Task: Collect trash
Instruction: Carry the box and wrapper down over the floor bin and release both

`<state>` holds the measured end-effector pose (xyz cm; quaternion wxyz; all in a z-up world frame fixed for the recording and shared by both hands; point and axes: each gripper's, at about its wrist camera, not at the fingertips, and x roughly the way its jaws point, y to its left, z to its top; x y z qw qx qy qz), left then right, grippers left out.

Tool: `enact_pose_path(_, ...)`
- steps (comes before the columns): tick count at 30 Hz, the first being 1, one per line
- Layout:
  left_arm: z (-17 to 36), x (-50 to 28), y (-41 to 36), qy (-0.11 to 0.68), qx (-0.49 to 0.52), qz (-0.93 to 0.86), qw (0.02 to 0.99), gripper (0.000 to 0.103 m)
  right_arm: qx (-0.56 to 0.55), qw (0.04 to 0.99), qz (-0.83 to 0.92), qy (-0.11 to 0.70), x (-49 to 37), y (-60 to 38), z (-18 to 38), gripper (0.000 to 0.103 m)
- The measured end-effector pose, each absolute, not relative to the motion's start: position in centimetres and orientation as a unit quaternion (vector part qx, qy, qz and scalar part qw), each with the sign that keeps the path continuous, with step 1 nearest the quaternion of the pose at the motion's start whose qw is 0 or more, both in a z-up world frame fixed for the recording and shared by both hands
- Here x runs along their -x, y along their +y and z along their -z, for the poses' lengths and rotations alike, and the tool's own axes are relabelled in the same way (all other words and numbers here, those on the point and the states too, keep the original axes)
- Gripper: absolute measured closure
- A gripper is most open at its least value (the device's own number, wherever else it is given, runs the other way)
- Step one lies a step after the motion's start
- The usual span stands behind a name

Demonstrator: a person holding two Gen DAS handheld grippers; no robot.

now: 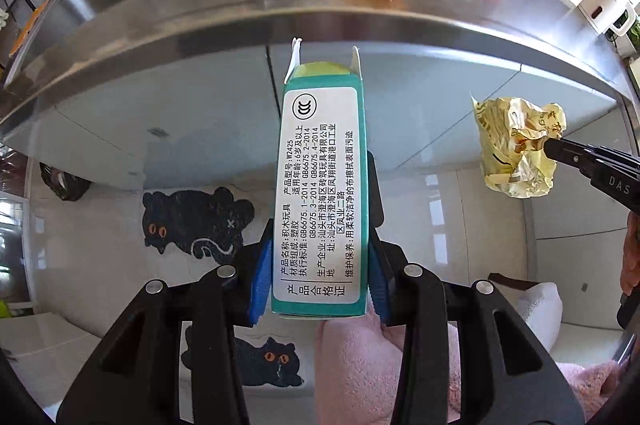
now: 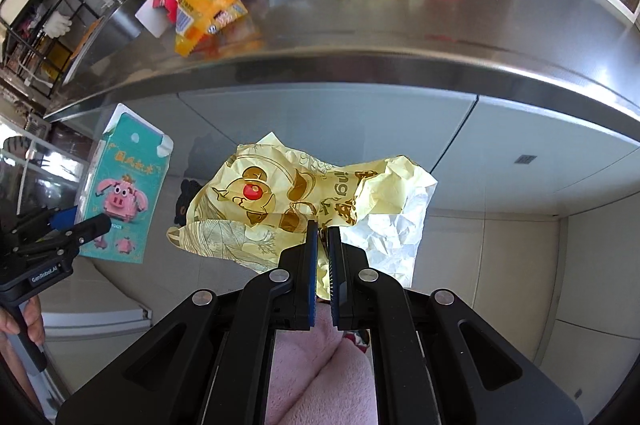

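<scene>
Now both loads off worktop (image 2: 360, 37): left tongs (image 1: 318, 265) clamp teal toy box (image 1: 320, 193) lengthwise; right tongs (image 2: 323, 265) pinch crumpled yellow wrapper (image 2: 280, 201), presumably for binning; remaining litter awaits.

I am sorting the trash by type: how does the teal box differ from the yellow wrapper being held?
The teal box is rigid, with straight printed sides; the yellow wrapper is crumpled thin paper. The left hand-held gripper holds the box, the right hand-held gripper the wrapper. Both are off the steel counter.
</scene>
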<state>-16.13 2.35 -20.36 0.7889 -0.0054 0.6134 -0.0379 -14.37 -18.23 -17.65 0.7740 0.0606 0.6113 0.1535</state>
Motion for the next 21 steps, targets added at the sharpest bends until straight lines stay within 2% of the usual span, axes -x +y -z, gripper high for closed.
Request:
enact_pose_path(15, 37.4, 12.0, 0.6, 0.671, 0.032, 0.067, 0.738, 0.064, -0.013, 0.747, -0.11, 0.655, 12.2, -12.6, 32.8, 0.097)
enact_pose_path(21, 42.5, 9.4, 1.6, 0.691, 0.069, 0.069, 0.716, 0.064, -0.015, 0.719, -0.087, 0.69, 9.9, -11.9, 38.4, 0.097)
